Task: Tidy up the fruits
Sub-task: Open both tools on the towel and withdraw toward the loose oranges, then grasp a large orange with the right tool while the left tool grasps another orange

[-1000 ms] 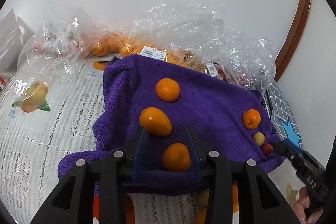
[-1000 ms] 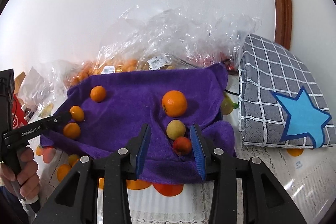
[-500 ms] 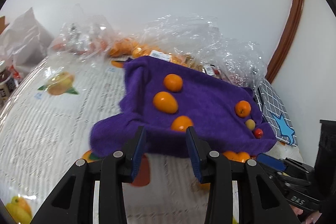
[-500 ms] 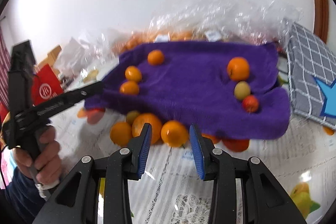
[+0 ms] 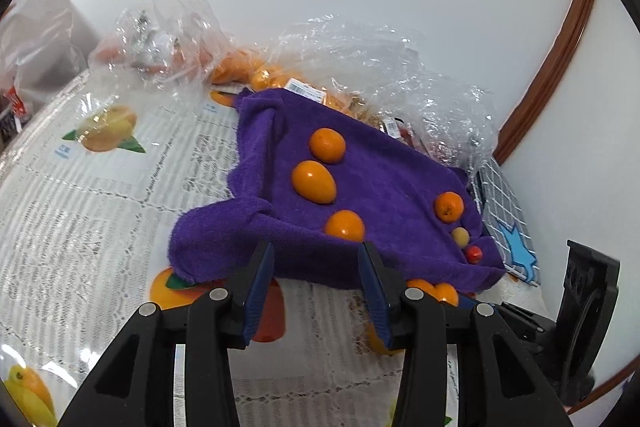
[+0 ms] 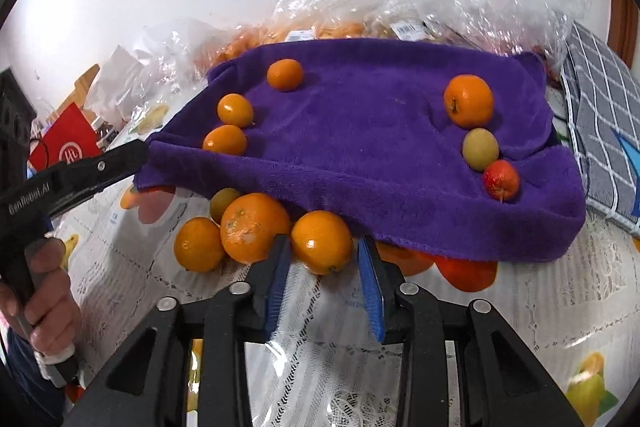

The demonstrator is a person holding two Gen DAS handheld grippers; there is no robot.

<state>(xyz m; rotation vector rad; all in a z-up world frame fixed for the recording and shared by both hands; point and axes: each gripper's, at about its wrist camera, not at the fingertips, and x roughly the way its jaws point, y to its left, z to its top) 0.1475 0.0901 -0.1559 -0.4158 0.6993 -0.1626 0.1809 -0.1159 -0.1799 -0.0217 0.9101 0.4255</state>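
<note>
A purple towel (image 5: 384, 187) carries three orange fruits at its left (image 5: 313, 181) and, at its right, an orange (image 6: 469, 101), a yellow-green fruit (image 6: 480, 149) and a small red fruit (image 6: 501, 180). Several oranges (image 6: 254, 227) lie on the table, half under the towel's front edge. My right gripper (image 6: 324, 243) has one of them (image 6: 322, 241) between its fingertips; its jaws are closing and the pads do not visibly press. My left gripper (image 5: 316, 251) hangs just before the towel's left front corner, jaws opening, nothing between them.
Crinkled clear plastic bags (image 5: 360, 67) with more fruit are heaped against the white wall. A grey checked cloth with a blue star (image 6: 600, 107) lies right of the towel. A red bag (image 6: 68, 143) stands at the far left. The lace tablecloth (image 5: 100, 207) has fruit prints.
Both grippers have pulled back off the towel. The left no longer has an orange between its fingers. The right has sunk to the oranges at the towel's front edge and narrowed around one.
</note>
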